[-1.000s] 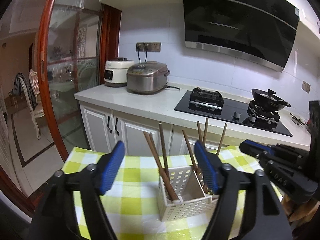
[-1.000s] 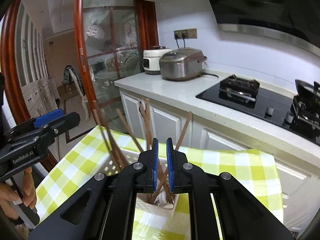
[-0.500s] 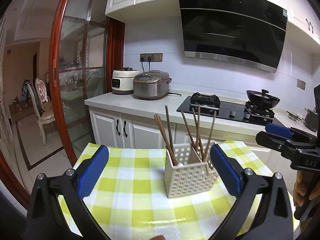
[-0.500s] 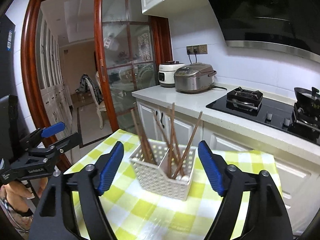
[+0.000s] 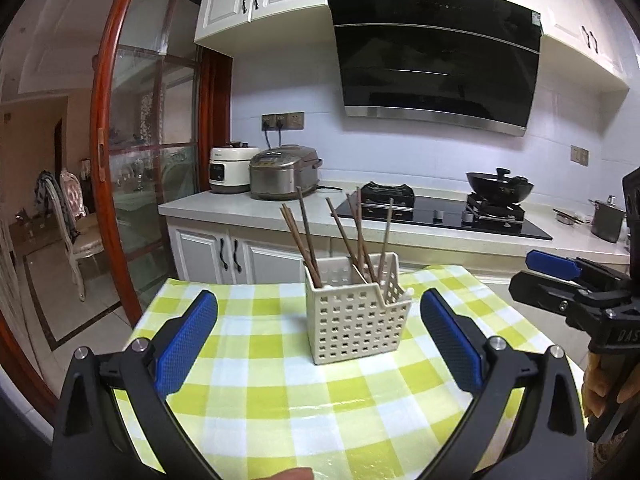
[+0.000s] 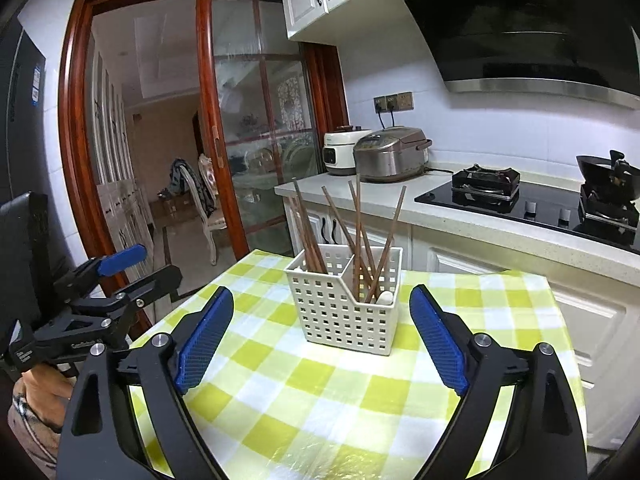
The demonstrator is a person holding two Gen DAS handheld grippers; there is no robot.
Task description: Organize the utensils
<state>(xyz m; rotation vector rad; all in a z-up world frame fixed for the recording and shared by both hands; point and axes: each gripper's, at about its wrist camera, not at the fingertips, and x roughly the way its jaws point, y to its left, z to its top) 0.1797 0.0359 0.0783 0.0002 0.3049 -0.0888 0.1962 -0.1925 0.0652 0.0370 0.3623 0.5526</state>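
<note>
Both hand-held grippers have drawn back from the basket (image 5: 356, 320); left hand-held gripper (image 5: 318, 344) gapes empty, right hand-held gripper (image 6: 320, 334) is opening, empty; chopsticks (image 6: 356, 232) stand inside the basket.

A utensil basket (image 5: 356, 312) stands on the checked tablecloth (image 5: 280, 392), toward the far edge of the table. Chopsticks (image 5: 304, 236) lean in its left compartment, more chopsticks (image 6: 360, 240) in its right. Behind the table runs a counter (image 5: 224, 204) bearing two rice cookers (image 5: 284, 172) at left, a hob (image 5: 440, 212) to their right, and a wok (image 5: 500, 188) on its right burner.
</note>
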